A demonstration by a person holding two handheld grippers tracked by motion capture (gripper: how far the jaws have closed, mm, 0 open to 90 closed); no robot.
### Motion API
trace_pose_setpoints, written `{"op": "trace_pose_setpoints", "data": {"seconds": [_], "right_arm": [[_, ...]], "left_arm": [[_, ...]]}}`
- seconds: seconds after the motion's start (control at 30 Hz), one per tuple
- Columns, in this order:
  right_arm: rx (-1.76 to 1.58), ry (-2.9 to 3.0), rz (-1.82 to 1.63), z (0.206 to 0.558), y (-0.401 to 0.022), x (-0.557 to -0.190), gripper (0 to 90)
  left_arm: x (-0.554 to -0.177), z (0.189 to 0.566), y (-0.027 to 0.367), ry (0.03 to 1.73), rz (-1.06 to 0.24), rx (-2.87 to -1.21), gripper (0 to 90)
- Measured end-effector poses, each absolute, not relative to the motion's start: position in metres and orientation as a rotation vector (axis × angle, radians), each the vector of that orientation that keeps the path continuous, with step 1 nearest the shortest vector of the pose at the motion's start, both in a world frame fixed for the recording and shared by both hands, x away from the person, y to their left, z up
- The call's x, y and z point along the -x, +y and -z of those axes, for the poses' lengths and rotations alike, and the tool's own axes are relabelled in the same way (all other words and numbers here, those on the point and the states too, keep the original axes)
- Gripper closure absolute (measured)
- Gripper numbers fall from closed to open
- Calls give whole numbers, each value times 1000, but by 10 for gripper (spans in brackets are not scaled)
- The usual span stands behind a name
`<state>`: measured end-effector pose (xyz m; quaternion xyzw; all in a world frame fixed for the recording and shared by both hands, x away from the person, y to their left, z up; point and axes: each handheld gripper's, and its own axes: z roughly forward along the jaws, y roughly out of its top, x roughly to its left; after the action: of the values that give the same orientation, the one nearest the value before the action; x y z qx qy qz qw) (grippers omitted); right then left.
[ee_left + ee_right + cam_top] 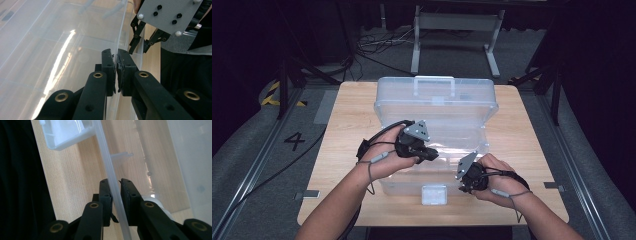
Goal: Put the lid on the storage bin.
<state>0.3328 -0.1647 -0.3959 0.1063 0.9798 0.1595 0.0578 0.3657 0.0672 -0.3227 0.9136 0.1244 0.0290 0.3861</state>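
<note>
Reaching in from the near edge, both hands hold their tools low over a clear plastic storage box [437, 107]: the left tool [116, 70] is clamped on its front wall, the right tool [115, 195] straddles the rim, grip unclear. Box open, lid back, on a wooden tabletop [347, 125]; grey floor [257, 145] with cables beyond

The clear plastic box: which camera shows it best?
The high view: the whole clear plastic box sits on the table, lid raised, handle on top. The left gripper view gives a close wall and the rim it pinches; the right gripper view gives the rim between its jaws.
</note>
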Motion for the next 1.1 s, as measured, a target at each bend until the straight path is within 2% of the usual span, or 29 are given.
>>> {"op": "trace_pose_setpoints", "data": {"seconds": [0.4,1.1], "right_arm": [[-352,2965,-540,388,-170,-331,773],[-374,2905,-700,351,-193,-326,776]], "left_arm": [[-365,323,66,315,-75,-2326,855],[-367,322,66,314,-67,-2333,855]]}}
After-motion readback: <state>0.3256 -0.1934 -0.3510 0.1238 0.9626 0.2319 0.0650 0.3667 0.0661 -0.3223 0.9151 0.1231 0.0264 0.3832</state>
